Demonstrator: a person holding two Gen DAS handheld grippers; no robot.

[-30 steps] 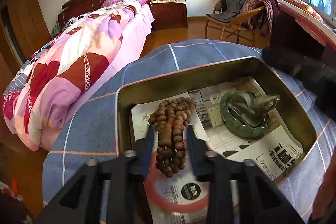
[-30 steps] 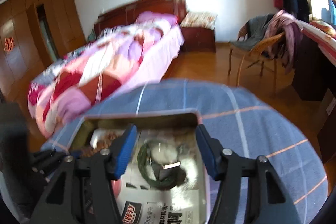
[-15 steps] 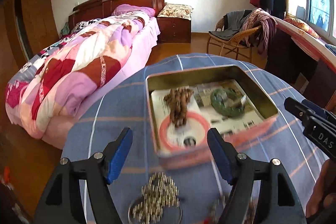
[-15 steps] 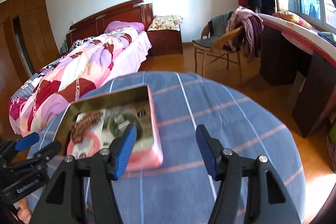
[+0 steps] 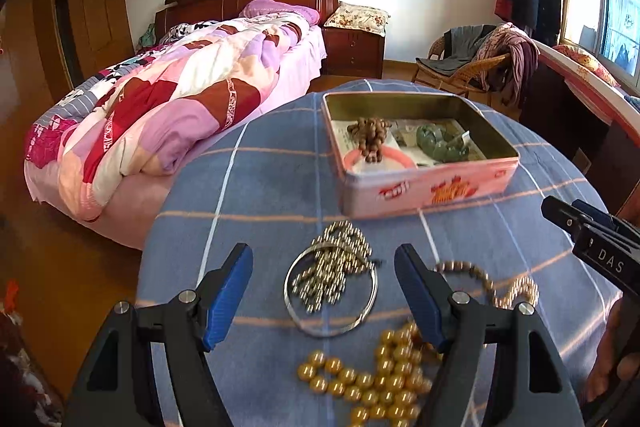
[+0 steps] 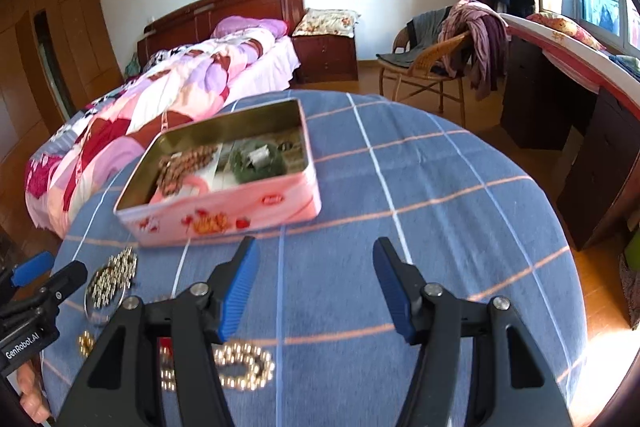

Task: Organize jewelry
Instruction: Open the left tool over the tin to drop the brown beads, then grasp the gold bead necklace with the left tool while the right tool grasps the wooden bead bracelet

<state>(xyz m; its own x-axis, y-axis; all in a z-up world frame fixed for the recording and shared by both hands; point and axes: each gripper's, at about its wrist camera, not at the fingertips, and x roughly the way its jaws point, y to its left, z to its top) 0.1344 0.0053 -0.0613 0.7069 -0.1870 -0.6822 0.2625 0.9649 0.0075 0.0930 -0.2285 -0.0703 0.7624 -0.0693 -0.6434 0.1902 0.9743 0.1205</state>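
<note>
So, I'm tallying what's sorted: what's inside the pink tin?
Inside the pink tin: brown bead strand over a pink bangle, green bracelet, on printed paper. Anything beneath the paper is hidden.

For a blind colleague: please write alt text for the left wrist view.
The open left gripper hovers over a silver bangle with small metallic beads on a blue checked tablecloth. Gold beads lie nearer; behind stands a pink tin holding other jewelry.
</note>
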